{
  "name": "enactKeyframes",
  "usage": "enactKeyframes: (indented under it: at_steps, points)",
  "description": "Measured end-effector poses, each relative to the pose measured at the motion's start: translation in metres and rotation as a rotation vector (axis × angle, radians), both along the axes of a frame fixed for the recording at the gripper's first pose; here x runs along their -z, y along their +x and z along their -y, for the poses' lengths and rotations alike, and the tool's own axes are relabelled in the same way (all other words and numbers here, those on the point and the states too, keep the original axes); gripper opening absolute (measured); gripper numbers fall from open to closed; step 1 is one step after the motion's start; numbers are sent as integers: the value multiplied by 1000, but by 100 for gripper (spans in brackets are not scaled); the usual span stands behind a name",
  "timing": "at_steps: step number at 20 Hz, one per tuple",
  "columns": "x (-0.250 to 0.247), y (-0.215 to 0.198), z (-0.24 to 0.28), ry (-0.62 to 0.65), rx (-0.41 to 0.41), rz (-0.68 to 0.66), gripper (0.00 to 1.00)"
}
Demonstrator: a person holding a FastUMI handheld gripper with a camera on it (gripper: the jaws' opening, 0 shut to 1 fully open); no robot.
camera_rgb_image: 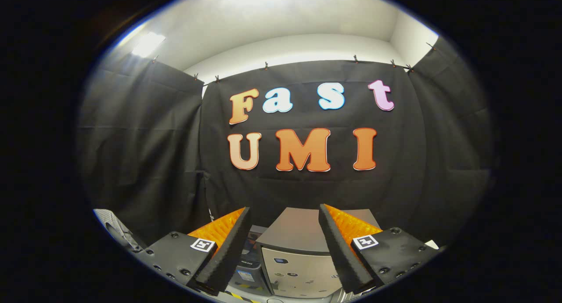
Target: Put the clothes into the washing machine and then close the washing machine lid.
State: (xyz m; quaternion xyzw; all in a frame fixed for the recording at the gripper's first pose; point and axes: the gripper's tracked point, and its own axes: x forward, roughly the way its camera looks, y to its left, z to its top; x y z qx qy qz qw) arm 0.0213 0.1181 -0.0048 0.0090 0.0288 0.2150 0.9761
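My gripper stands open, held high and level, with nothing between its fingers. Beyond and below the fingers sits the washing machine, a grey boxy unit; its flat top shows between the fingertips and looks closed. A piece of light patterned cloth lies off to the left, below the left finger's mount. I cannot tell if it is the clothes.
The booth's black cloth wall hangs close behind the machine. A dark device with a small label stands just left of the machine. A yellow-and-black striped strip runs along the front below the fingers.
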Motion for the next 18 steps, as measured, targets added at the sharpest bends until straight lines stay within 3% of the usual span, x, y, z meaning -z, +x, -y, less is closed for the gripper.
enactKeyframes:
  at_steps: [10,18]
  points:
    - [7,-30,98,18,153,32,98]
    - [13,-45,106,26,134,26,98]
